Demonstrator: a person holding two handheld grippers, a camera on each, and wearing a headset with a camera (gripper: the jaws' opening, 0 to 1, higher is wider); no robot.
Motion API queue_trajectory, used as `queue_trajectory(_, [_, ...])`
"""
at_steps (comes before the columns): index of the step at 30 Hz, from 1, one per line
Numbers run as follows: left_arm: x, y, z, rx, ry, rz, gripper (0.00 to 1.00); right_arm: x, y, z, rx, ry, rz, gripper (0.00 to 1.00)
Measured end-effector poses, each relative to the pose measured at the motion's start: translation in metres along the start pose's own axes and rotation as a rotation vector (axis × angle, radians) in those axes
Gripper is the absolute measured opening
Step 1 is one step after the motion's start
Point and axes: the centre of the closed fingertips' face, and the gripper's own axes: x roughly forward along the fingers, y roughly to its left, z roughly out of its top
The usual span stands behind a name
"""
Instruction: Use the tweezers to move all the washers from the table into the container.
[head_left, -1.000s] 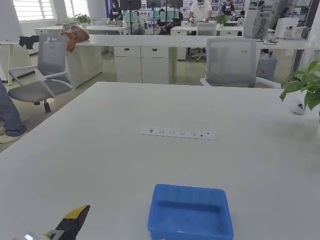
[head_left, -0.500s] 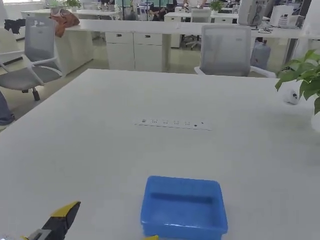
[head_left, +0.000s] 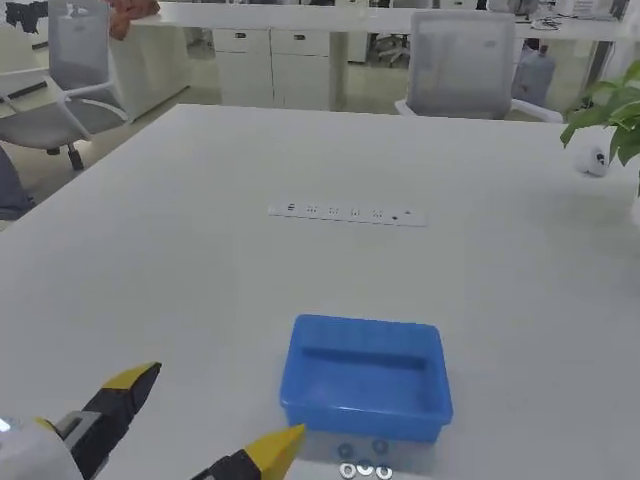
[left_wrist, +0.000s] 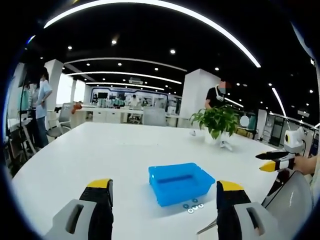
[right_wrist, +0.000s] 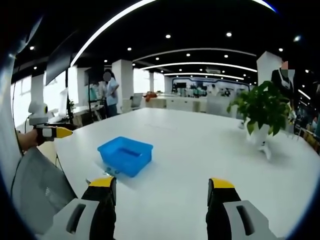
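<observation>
Left gripper (left_wrist: 164, 185): my jaws stand wide apart and grip nothing; they point at the blue container (left_wrist: 179, 182).
Right gripper (right_wrist: 161, 183): my jaws are spread wide here too and grip nothing; the container lies ahead and to the left, well apart.
Washers (head_left: 362, 466): a small cluster flat on the white table (head_left: 150, 250), just beside the container's near wall and outside it.
Container: upright on the table, open side up.
Power strip (head_left: 348, 212): set in the table beyond the container.
Potted plant (left_wrist: 216, 120): at the table's far edge.
</observation>
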Motion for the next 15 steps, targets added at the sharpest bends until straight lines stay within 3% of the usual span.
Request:
queue_trajectory(1, [0.0,-0.002,-0.002,-0.005,0.01,-0.012,0.86,0.0,0.002,-0.001,0.003,0.007,0.01,0.71])
queue_trajectory(3, [0.002,-0.016,-0.004,-0.05,0.029,-0.115,0.85,0.0,0.006,-0.002,0.007,0.018,0.031,0.65])
queue_trajectory(5, [0.002,-0.033,-0.013,-0.124,0.095,-0.242,0.79,0.0,0.01,-0.006,0.014,0.049,0.054,0.59])
queue_trajectory(6, [0.001,-0.042,-0.021,-0.126,0.154,-0.3,0.73,-0.001,0.012,-0.009,0.011,0.079,0.066,0.57])
queue_trajectory(9, [0.001,-0.054,-0.039,-0.028,0.269,-0.401,0.59,-0.002,0.02,-0.013,0.001,0.122,0.114,0.43])
queue_trajectory(12, [0.003,-0.069,-0.06,0.006,0.38,-0.518,0.48,-0.002,0.043,-0.012,-0.014,0.143,0.238,0.17])
queue_trajectory(14, [0.005,-0.072,-0.071,0.029,0.439,-0.545,0.42,-0.002,0.053,-0.014,-0.01,0.169,0.29,0.1])
queue_trajectory(15, [0.008,-0.074,-0.078,0.085,0.463,-0.569,0.4,-0.001,0.058,-0.017,-0.017,0.194,0.31,0.09])
